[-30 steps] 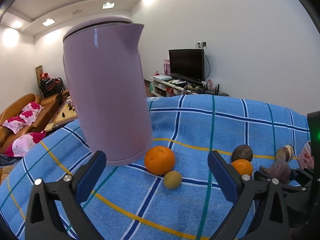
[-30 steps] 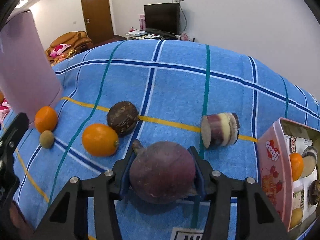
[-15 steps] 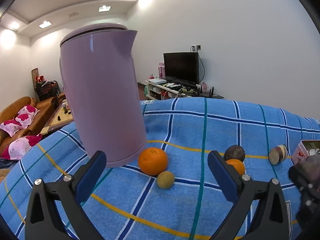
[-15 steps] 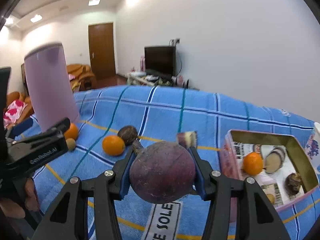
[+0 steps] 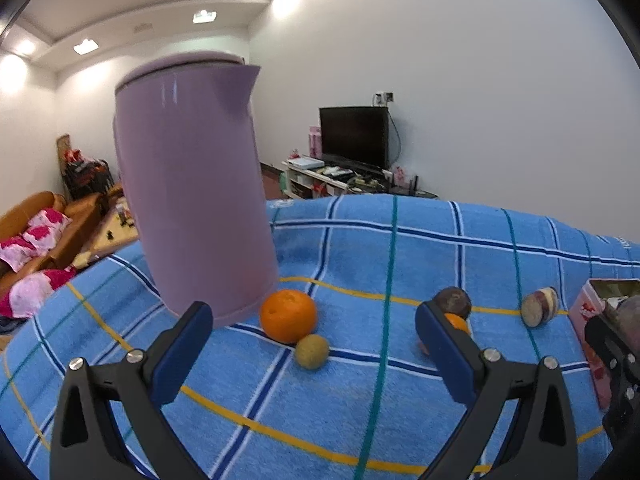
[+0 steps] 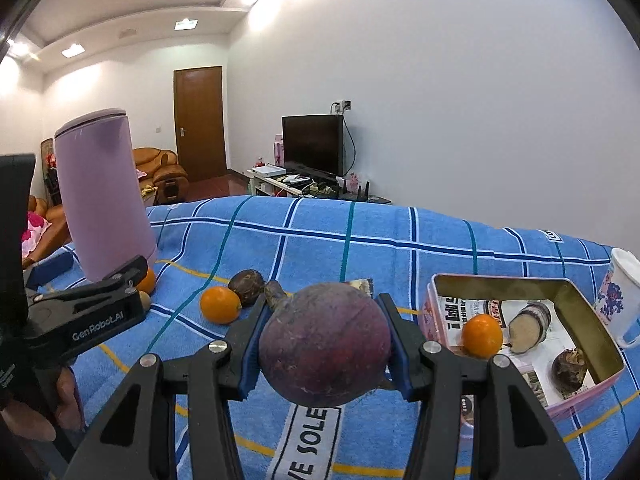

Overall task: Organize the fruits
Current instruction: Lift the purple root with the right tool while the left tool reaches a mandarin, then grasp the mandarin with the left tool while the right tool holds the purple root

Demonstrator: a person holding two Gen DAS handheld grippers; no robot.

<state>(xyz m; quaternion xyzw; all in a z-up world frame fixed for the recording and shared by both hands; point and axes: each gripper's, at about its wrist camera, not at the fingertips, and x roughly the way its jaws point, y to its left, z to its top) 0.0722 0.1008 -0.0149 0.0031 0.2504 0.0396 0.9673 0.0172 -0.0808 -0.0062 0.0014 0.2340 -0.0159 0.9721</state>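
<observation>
One "GenRobot.AI" marking, left gripper (image 6: 100, 284).

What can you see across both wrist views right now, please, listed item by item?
Purple round fruit: one, dark purple, clamped in the right gripper above the cloth.
Oranges on the cloth: two; one beside the kettle, one nearer the middle.
Small greenish fruit: one, in front of the kettle-side orange.
Dark brown fruit: one, touching the middle orange.
Cut fruit piece: one, purple and cream, on the cloth near the tin.
Tin: one, pink; holds an orange, a cut piece and a dark fruit.
Kettle: one, lilac.
Cup: one, white, beyond the tin.
Cloth: one, blue checked.
Left gripper: open, empty.
Right gripper: shut on the fruit.
</observation>
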